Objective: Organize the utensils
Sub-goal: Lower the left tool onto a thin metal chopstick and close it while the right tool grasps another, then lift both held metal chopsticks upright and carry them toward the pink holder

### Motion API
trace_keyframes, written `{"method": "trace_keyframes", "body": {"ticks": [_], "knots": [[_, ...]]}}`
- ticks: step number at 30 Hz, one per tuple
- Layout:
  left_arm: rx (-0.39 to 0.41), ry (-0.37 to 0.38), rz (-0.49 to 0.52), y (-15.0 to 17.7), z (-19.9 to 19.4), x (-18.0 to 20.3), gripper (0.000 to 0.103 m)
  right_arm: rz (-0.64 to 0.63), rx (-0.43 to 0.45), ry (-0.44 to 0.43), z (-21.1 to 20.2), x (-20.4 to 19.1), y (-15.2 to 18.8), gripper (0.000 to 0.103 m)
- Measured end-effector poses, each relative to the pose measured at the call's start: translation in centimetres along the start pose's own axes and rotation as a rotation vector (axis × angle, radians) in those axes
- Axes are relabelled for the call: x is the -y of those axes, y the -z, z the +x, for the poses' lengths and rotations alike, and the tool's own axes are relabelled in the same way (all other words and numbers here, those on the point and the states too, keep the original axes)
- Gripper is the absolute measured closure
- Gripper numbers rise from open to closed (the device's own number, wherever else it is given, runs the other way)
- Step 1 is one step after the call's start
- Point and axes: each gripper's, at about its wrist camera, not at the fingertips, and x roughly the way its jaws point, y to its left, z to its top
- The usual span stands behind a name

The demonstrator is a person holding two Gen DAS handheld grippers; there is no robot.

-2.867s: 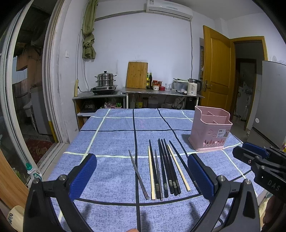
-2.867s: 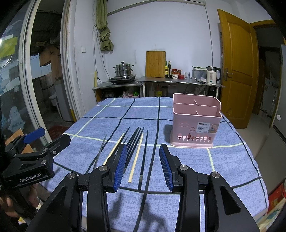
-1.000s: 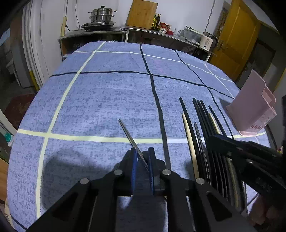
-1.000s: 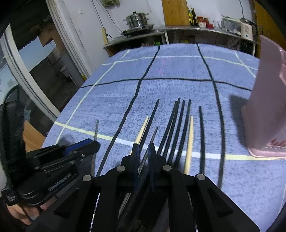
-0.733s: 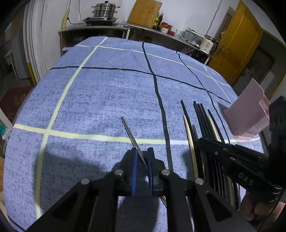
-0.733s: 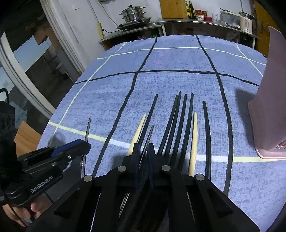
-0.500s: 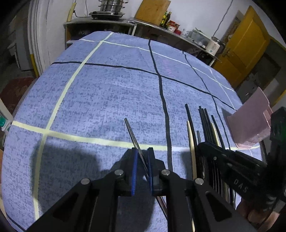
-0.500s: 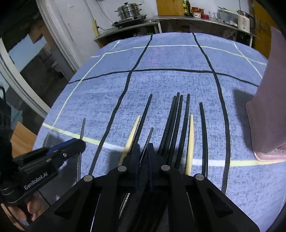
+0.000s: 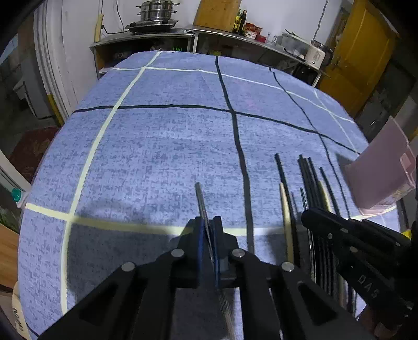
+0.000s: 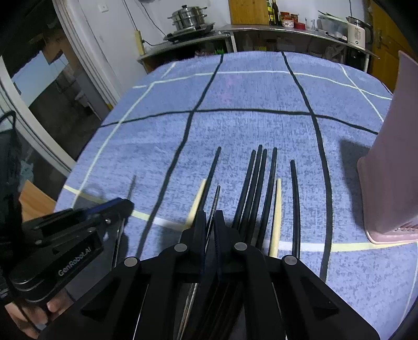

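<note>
- Grey metal chopstick (image 9: 201, 202) lies off to the left of the chopstick row (image 10: 257, 188), apart from it, on the blue checked cloth (image 9: 162, 146) over the worktop; its near part sits between the blue pads of the left tongs (image 9: 208, 236).
- Left tongs clenched on that grey metal chopstick, pads pressing both sides; its tip points away toward the far end of the cloth.
- Right tongs (image 10: 209, 230) have just been closing and are now clamped on a thin dark metal chopstick (image 10: 215, 197) inside the row, between a pale wooden chopstick (image 10: 197, 201) on its left and the black ones on its right.
- Row: several black chopsticks side by side, a second pale chopstick (image 10: 276, 209) among them, one black chopstick (image 10: 295, 201) at the right end.
- Pink holder (image 10: 392, 170) stands upright to the right of the row, well apart from it, on the cloth.
- Left tongs also show in the right view, left of the row, fingers (image 10: 56, 304) of a hand under the body.
- Beyond the cloth: kitchen counter with a steel pot (image 10: 186, 19), cutting board (image 10: 247, 10), kettle (image 10: 356, 32); yellow door (image 9: 358, 52).
</note>
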Motion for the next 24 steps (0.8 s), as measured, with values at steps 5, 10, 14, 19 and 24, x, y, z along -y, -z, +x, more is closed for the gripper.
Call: {"method": "trace_keyframes", "body": {"ticks": [5, 10, 14, 19, 24], "knots": [[0.046, 0.031, 0.014, 0.0, -2.3, 0.6, 0.098, -0.014, 0.042, -0.009, -1.9, -0.4, -0.2, 0.097], [0.098, 0.055, 0.039, -0.3, -5.0, 1.2, 0.098, -0.029, 0.087, -0.013, -4.3, -1.0, 0.0, 0.098], [0.142, 0.067, 0.052, -0.2, -7.6, 1.3, 0.098, -0.04, 0.131, -0.014, -6.6, -1.5, 0.1, 0.098], [0.192, 0.08, 0.073, 0.0, -10.4, 2.0, 0.098, -0.054, 0.181, -0.02, -9.3, -2.2, 0.6, 0.098], [0.23, 0.094, 0.084, 0.2, -12.8, 2.3, 0.098, -0.063, 0.223, -0.023, -11.6, -2.3, 1.1, 0.099]]}}
